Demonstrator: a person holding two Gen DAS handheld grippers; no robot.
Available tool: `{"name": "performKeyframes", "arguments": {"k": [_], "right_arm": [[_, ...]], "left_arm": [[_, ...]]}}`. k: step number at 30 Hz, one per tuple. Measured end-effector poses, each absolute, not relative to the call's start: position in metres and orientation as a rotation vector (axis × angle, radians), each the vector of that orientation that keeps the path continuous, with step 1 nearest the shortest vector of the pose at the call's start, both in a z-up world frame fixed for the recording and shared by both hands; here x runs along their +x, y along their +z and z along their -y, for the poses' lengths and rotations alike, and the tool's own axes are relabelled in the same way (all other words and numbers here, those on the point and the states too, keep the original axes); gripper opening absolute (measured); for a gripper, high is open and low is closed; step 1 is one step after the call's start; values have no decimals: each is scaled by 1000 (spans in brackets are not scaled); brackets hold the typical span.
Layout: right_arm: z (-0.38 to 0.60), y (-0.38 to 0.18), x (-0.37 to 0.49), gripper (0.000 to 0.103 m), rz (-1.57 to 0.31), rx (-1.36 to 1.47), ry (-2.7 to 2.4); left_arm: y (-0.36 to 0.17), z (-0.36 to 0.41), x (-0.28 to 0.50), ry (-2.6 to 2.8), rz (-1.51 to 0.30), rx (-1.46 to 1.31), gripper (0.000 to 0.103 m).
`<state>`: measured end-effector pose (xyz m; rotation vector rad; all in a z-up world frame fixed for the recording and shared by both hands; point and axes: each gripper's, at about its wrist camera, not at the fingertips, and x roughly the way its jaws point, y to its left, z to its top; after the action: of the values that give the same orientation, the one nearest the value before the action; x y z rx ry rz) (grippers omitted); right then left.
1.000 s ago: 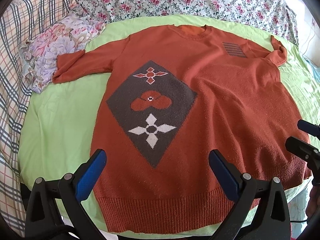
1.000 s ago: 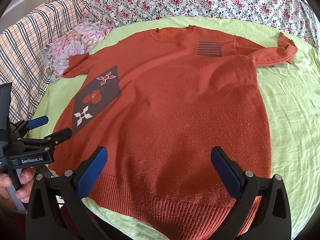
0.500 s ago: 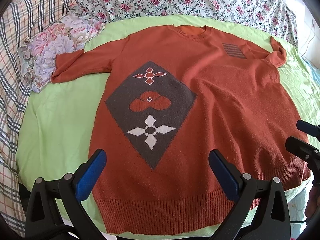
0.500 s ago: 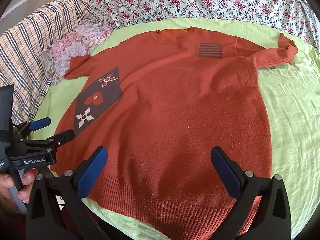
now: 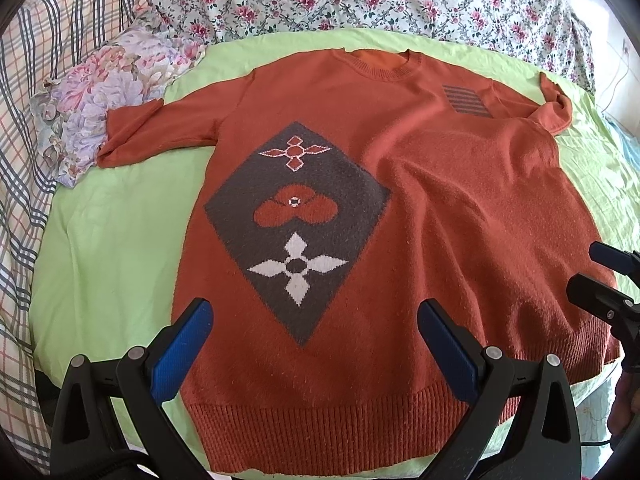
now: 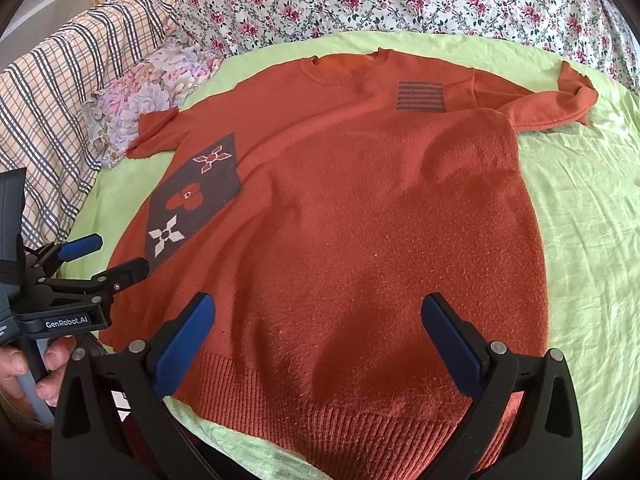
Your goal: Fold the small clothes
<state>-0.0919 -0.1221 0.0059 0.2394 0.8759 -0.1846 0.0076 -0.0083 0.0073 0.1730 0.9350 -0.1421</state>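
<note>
Lying flat and face-up on the green sheet (image 5: 100, 240) of the bed, the orange sweater (image 5: 440, 200) has its ribbed hem nearest the cameras and both sleeves spread sideways. A grey diamond panel (image 5: 296, 232) with 3 flower motifs sits on one side of its front; a striped patch (image 6: 420, 96) sits near the collar. The left gripper (image 5: 312, 336) and right gripper (image 6: 318, 332) hover above the hem, jaws spread wide, grasping nothing. A floral pillow (image 5: 108, 92) touches one sleeve cuff.
</note>
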Motion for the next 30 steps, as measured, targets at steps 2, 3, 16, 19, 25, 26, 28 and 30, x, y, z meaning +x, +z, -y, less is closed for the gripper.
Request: {"name": "performKeyframes", "arguments": {"k": [2,3,16,19,25,26,28,30], "right_arm": [[122,4,-91,103,-862,203,-201],[122,4,-90,103,-859,198,-204],[145,11,-83,103,-842,235,-206],[155,14,-80,103,-839,254,-213],[177,18,-77,103,-844,299,-227],[181,18,-76,103,-843,311,-225],[190,19,-74,103,-840,341,-220],[201,18,-74,103,-846,370,-224]], "left_arm": [[7,8,7,-143,-935,172,102],[7,9,8,-140,-934,178,102],[7,6,31,-186,-966,110,102],[4,8,39,-177,-979,122,102],[3,10,55,-179,-997,120,102],[3,11,57,-180,-1000,121,102],[3,12,63,-178,-1002,126,102],[3,13,68,-177,-1007,127,102]]}}
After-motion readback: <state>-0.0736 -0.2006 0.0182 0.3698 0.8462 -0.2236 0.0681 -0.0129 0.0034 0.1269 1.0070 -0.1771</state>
